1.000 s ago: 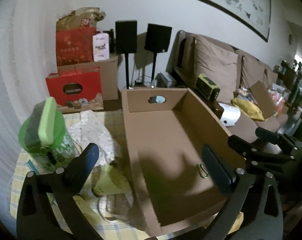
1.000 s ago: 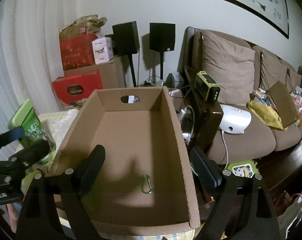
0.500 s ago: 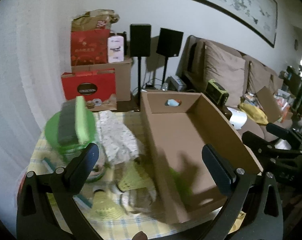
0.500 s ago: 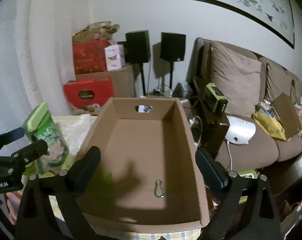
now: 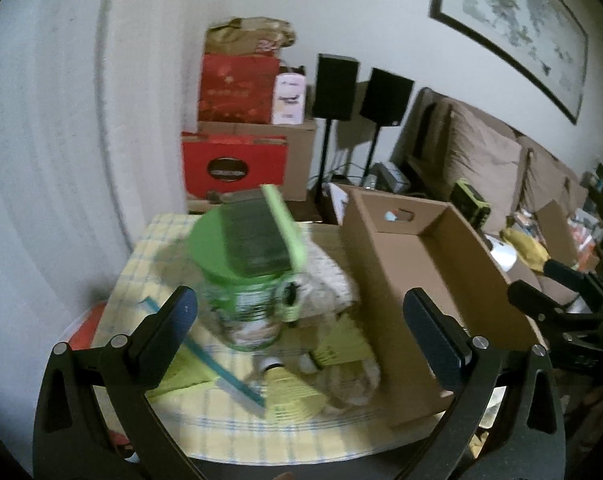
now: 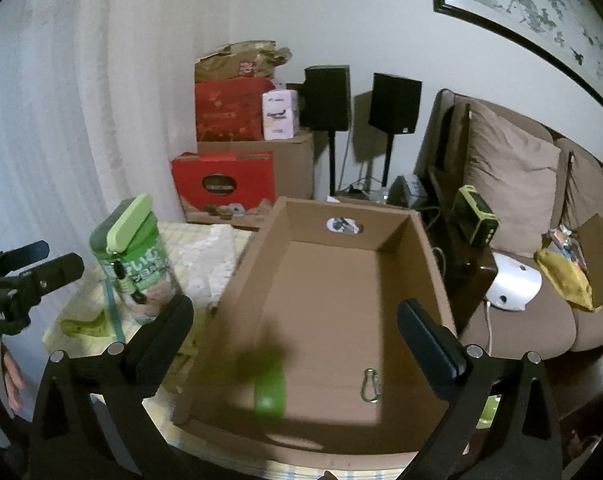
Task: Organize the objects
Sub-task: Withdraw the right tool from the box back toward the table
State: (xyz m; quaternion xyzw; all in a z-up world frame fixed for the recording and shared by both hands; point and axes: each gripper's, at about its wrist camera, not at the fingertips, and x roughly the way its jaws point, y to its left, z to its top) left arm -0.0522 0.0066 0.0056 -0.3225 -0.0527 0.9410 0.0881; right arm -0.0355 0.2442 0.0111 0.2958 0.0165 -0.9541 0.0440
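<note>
Both views have swung leftward since the earlier pictures, so the green-lidded clear plastic jar [image 5: 253, 280] now sits between the arms of the left tool [image 5: 301, 316], and a small blurred green object [image 6: 268, 394] lies on the floor of the open brown cardboard box [image 6: 333, 308] where none lay before. The right tool [image 6: 295, 328] has just been spreading its jaws and now stands wide apart with nothing between the pads. The left tool's jaws are also apart, not pressing on the jar.

That jar stands upright on the yellow checked cloth of the worktop [image 5: 229, 432], just beside the box's left wall. It looks rigid and smooth, probably slippery, and the raised flip lid [image 5: 261, 236] makes it top-heavy; the label-wrapped body below the lid seems the safest hold.

Inside the box are only the green object and a small metal carabiner [image 6: 370, 385]. Outside it lie a crumpled pale cloth [image 5: 329, 280], yellow-green pieces [image 5: 341, 344] and a teal strip [image 5: 225, 376], all likely light.
</note>
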